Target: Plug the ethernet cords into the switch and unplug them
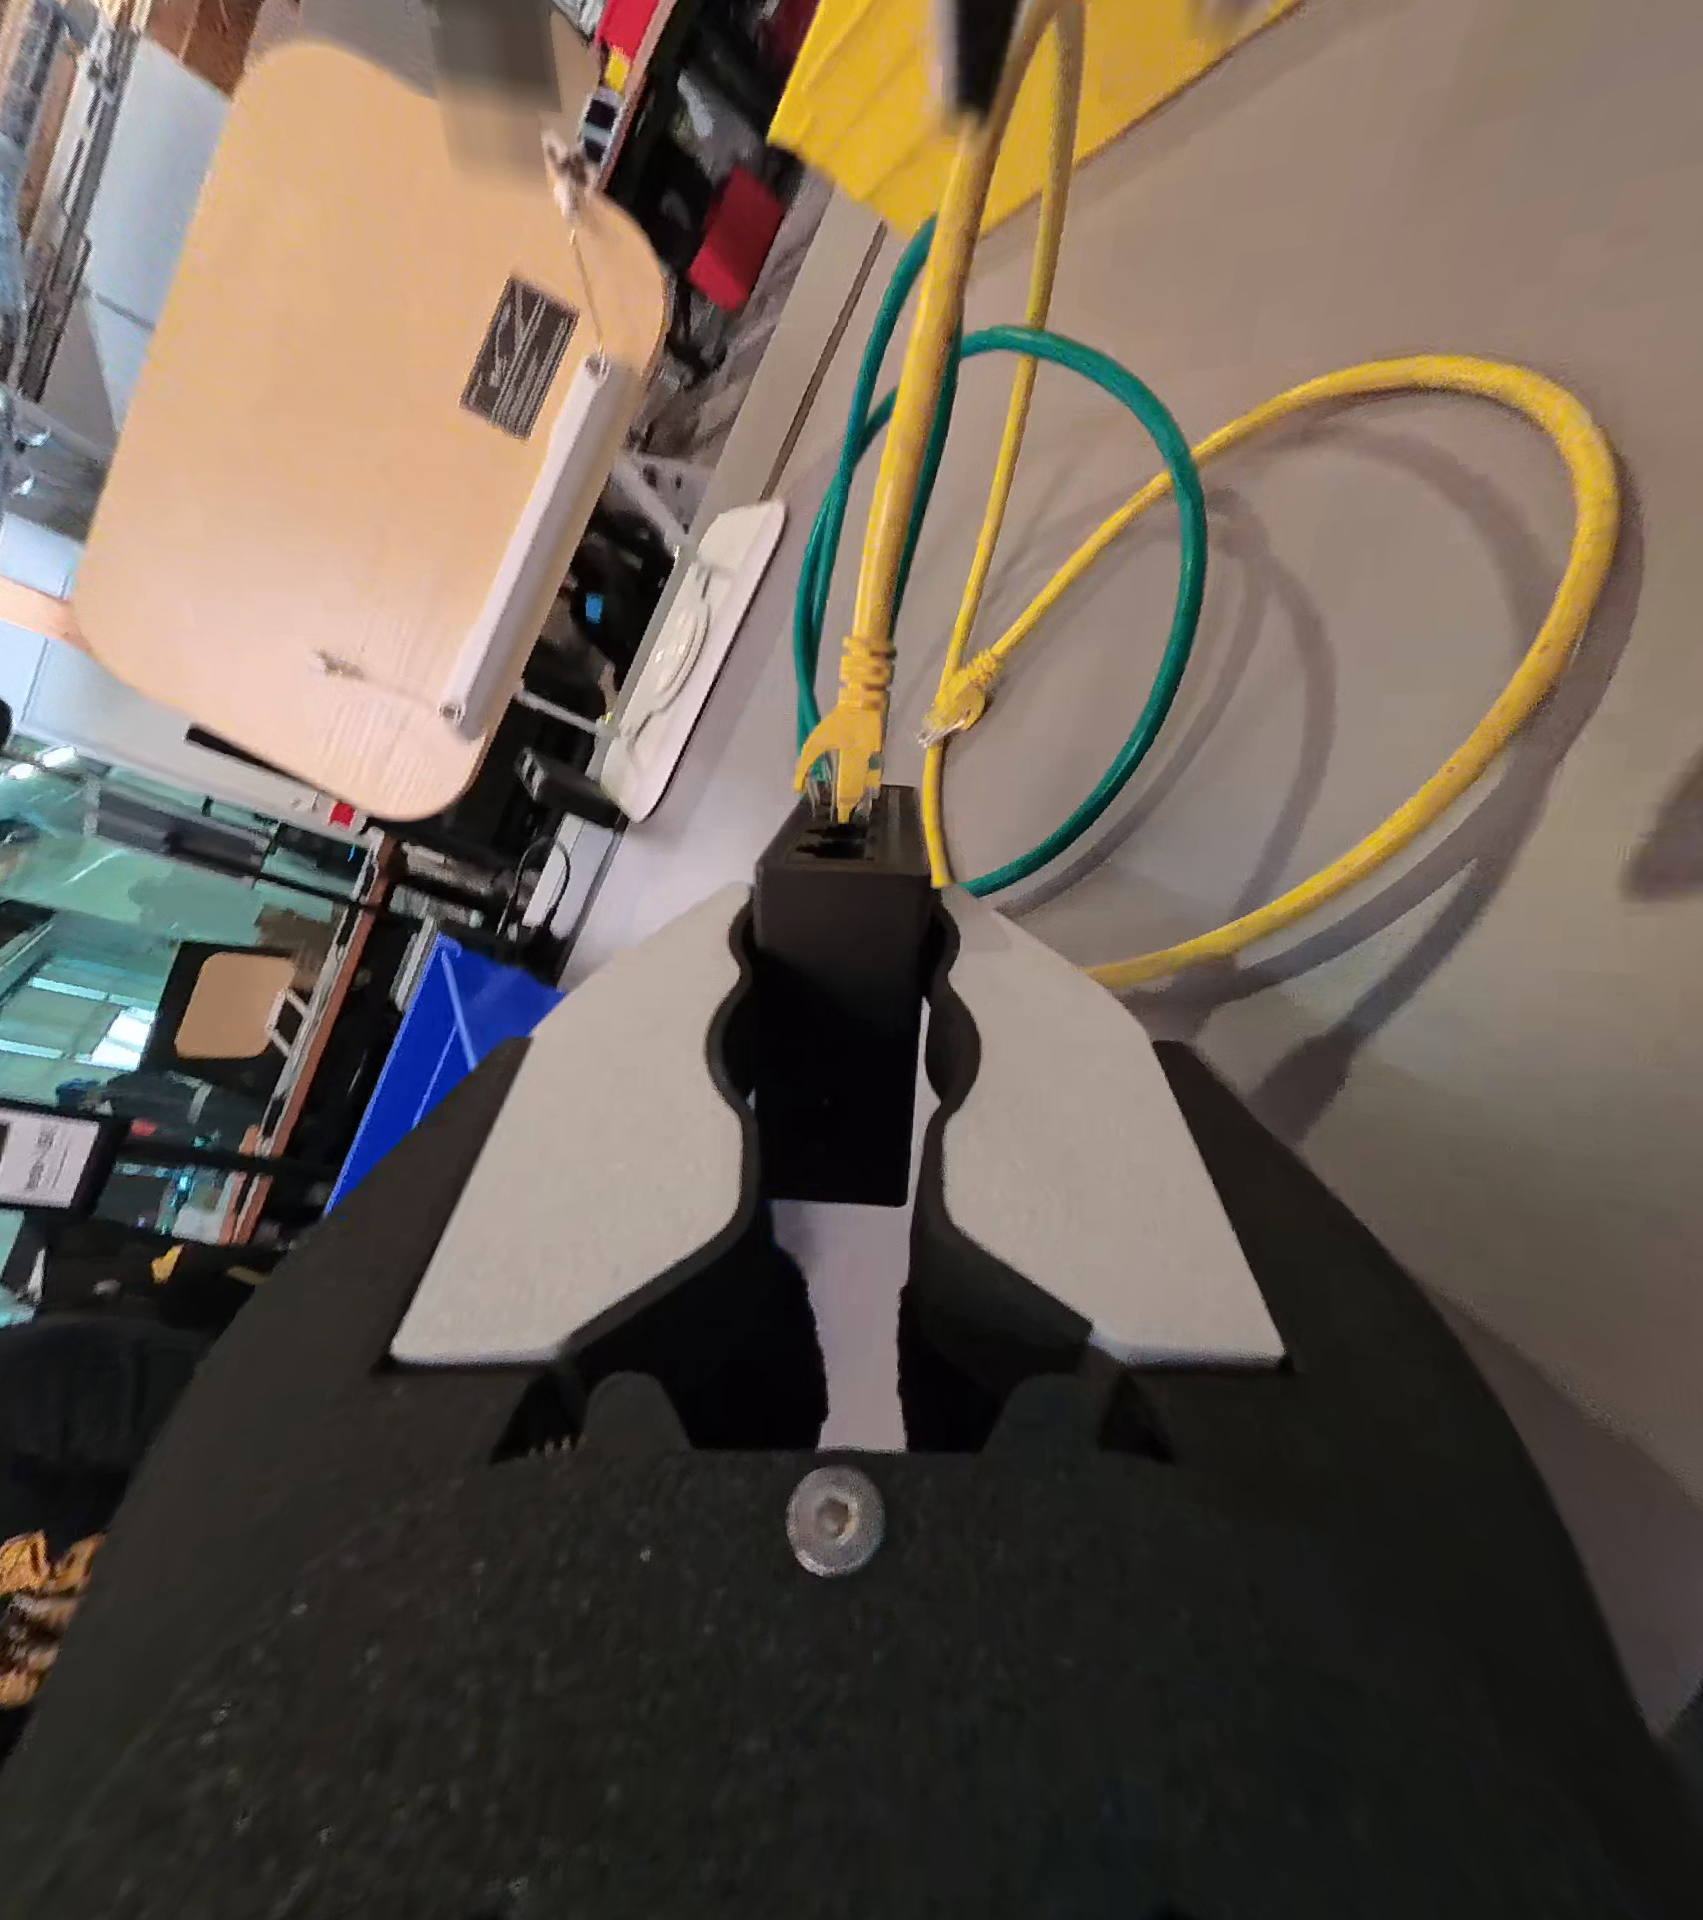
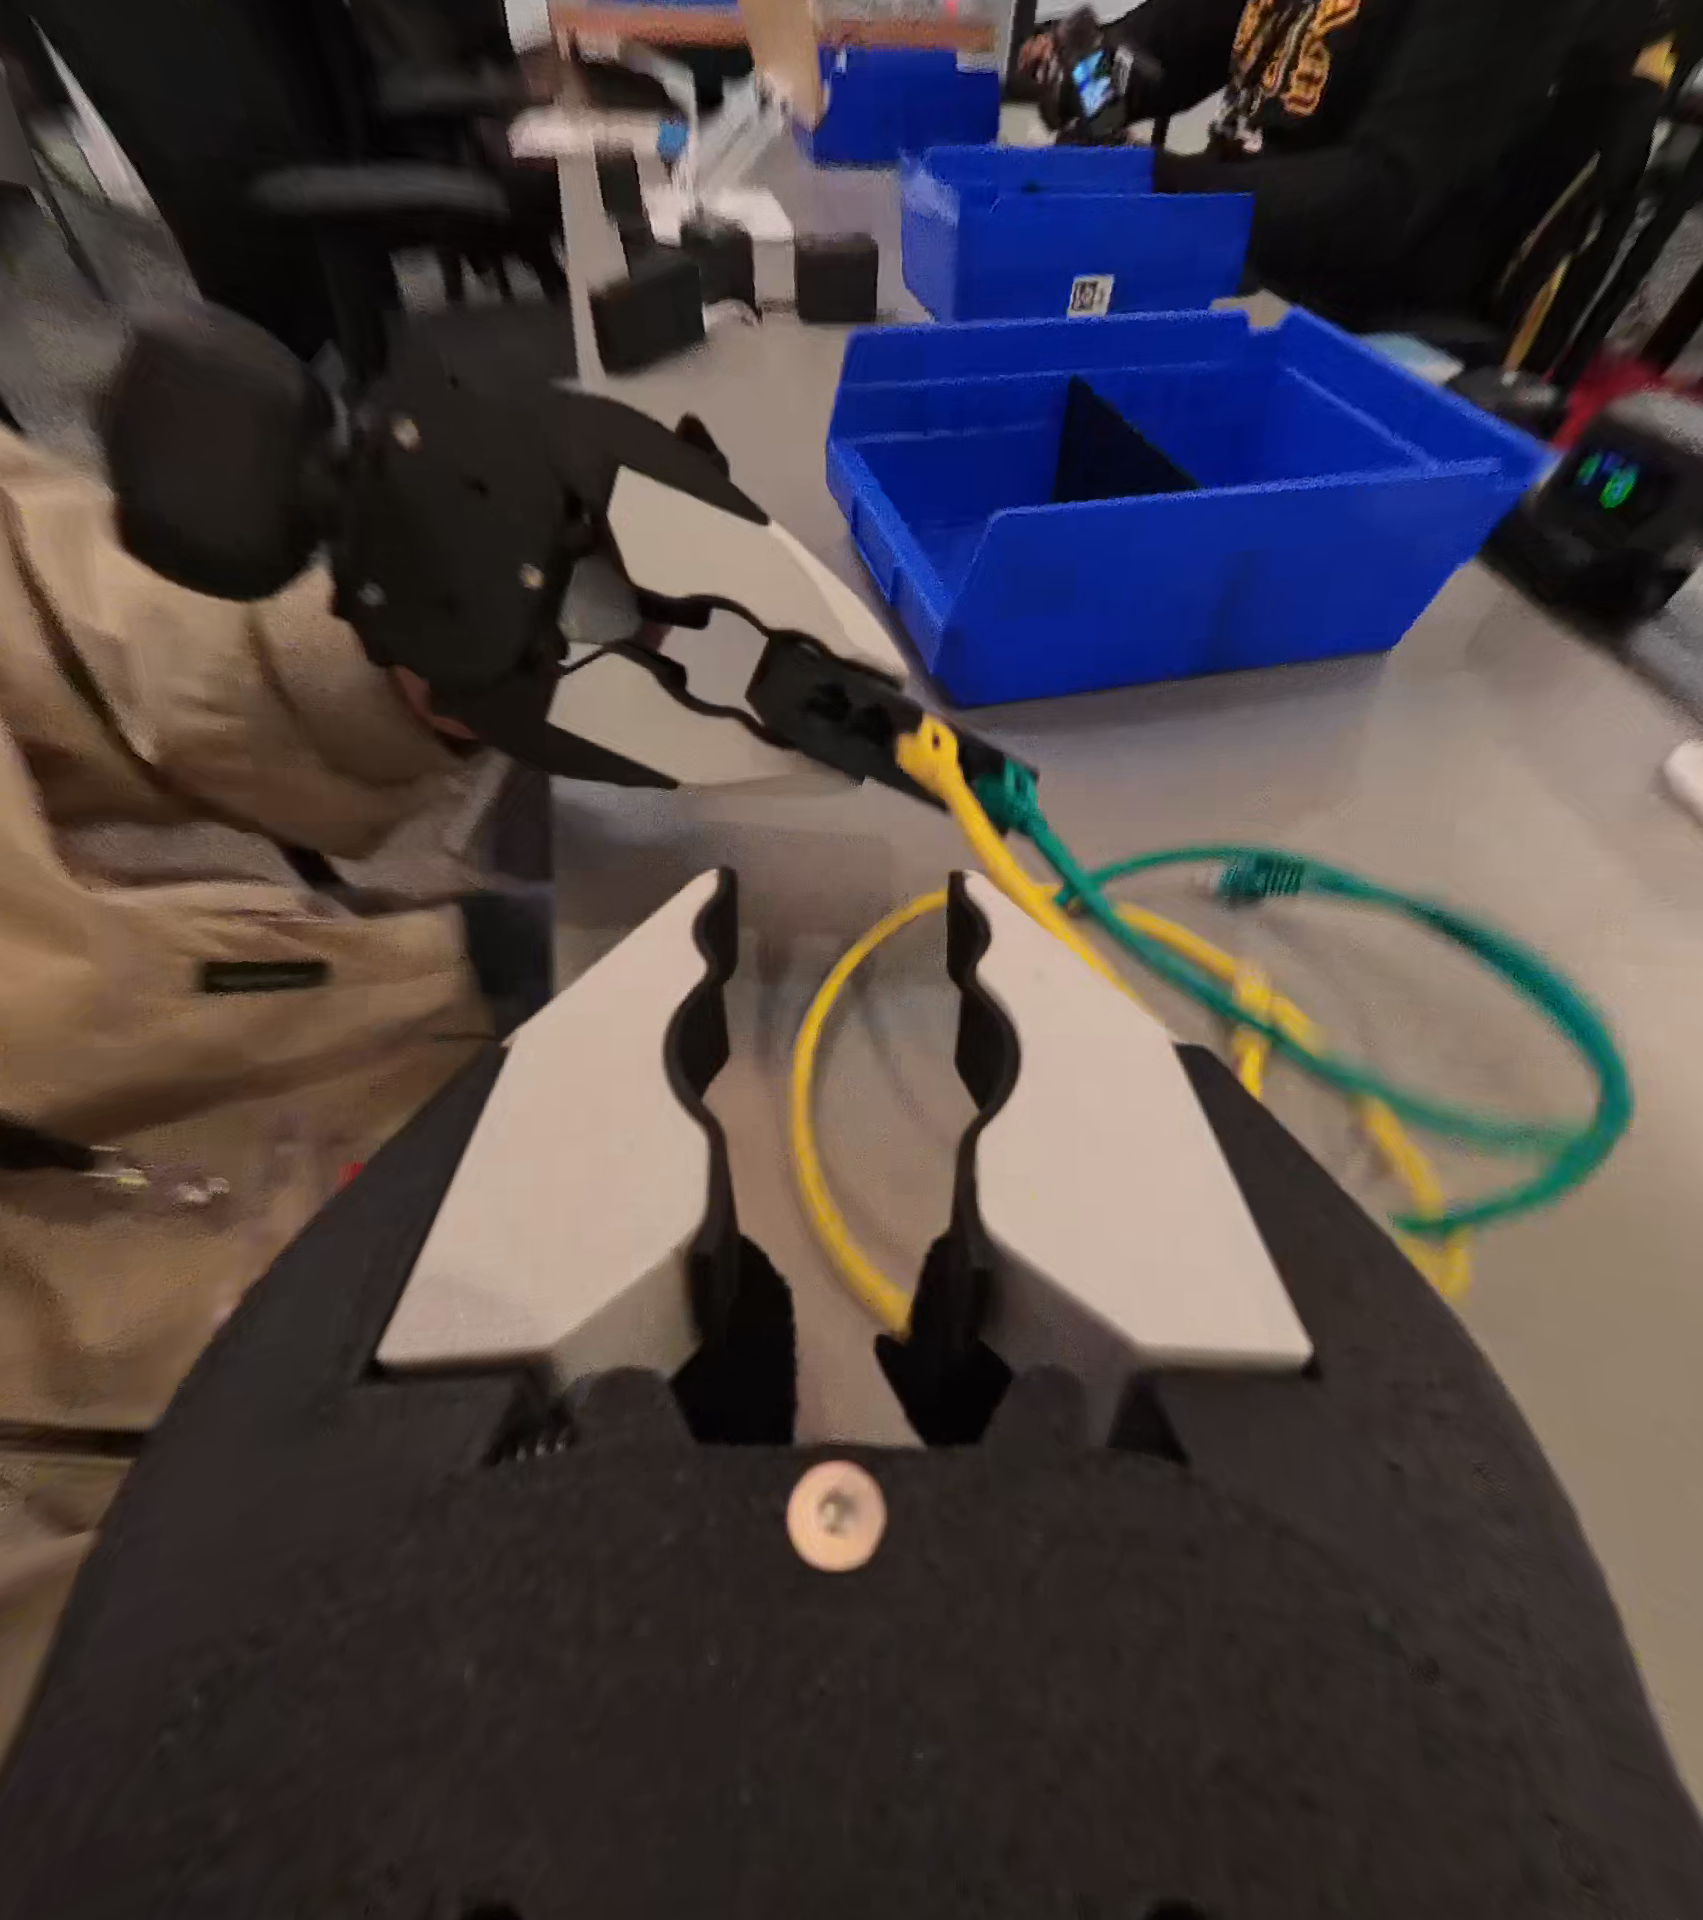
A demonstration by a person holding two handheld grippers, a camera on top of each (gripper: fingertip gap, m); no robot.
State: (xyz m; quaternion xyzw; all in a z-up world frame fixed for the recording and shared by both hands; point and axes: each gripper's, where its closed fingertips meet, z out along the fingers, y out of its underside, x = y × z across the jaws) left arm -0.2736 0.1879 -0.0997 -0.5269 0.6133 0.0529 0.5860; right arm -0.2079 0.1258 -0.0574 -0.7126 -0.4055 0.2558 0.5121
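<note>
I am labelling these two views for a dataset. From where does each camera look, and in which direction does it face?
Left wrist view: sits on the left gripper, facing along its fingers at the black switch it clamps.
Right wrist view: sits on the open right gripper, facing across the grey table toward the left gripper and a tan sleeve.
Shared: switch, plugged yellow cord, green cord.

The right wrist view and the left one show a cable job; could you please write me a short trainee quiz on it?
1. True or false: the left gripper holds the black switch.
2. Which cords are plugged into the switch? A) yellow cord and green cord B) only green C) none
3. Fill in: the right gripper is ____ and holds nothing.

Key: 1 true; 2 A; 3 open. The green cord's free plug lies on the grey table, near the blue bin.
</note>
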